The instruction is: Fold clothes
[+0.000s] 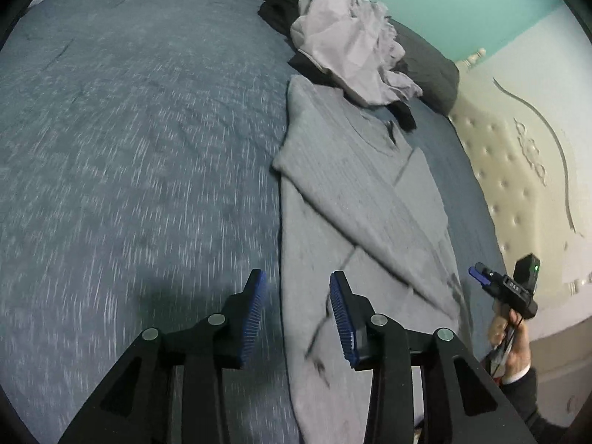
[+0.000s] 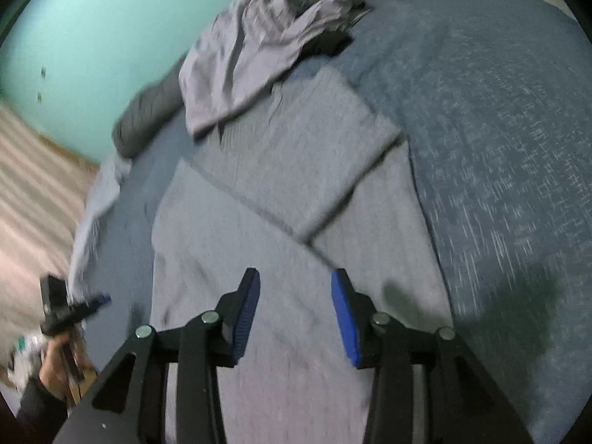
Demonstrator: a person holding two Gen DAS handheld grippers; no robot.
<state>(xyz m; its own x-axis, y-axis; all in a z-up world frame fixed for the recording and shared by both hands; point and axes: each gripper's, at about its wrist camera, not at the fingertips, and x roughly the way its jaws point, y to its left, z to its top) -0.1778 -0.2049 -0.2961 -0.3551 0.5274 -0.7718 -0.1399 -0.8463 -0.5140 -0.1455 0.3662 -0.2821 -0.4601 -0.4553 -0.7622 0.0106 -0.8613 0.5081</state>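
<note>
A grey knit sweater [image 1: 351, 203] lies flat on the blue bedspread [image 1: 129, 148], its sleeves folded across the body. My left gripper [image 1: 296, 277] hovers open over the sweater's left edge near the hem, nothing between its blue pads. A hand holds my right gripper [image 1: 477, 273] past the sweater's right side. In the right wrist view the sweater [image 2: 277, 170] fills the middle, and my right gripper [image 2: 294, 277] hangs open above its lower half, holding nothing. The left gripper [image 2: 101, 299] shows blurred at the far left, beside the sweater's edge.
A crumpled lilac garment [image 1: 351, 44] and dark clothes are piled just beyond the sweater's collar. A dark grey bolster [image 1: 433, 66] runs along the bed's far edge under a teal wall. A cream tufted headboard [image 1: 518, 170] stands on the right. The bedspread [image 2: 499, 129] spreads wide beside the sweater.
</note>
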